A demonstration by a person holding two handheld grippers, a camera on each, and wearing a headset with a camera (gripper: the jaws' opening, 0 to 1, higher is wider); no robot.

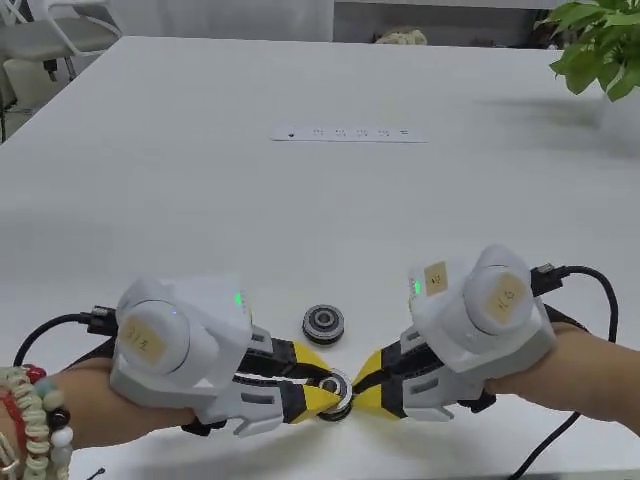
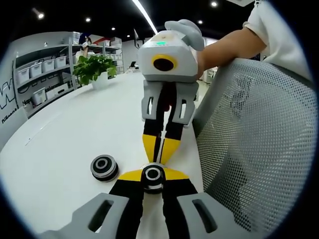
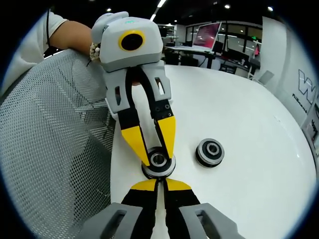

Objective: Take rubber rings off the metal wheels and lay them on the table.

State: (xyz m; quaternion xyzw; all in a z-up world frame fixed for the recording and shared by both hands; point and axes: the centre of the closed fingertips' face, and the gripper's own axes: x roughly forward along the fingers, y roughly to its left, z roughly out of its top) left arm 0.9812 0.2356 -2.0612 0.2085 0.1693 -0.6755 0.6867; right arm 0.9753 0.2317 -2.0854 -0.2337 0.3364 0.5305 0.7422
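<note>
Two grippers and two wheels are on a white table (image 1: 200, 180). One wheel (image 3: 158, 160) sits at the near edge between the grippers. The spare wheel (image 1: 323, 323) lies flat just beyond it, apart from both, with its black ring (image 3: 200, 155) on.

The left gripper (image 1: 320, 392) has its jaws spread round the near wheel, one yellow tip on each side, pinching it. The right gripper (image 3: 159, 184) meets it head-on. Its jaws are pressed almost together and the tips touch the wheel's dark rim. Whether any rubber is caught between them is too small to tell.

In the head view the near wheel is mostly hidden by the yellow tips. Whether it rests on the table or is lifted off it cannot be told.

One pale strip (image 1: 348, 134) lies far out on the table, its markings unreadable. One plant (image 1: 600, 45) is cut off at the corner. A mesh chair back (image 2: 249, 139) shows in both gripper views.
</note>
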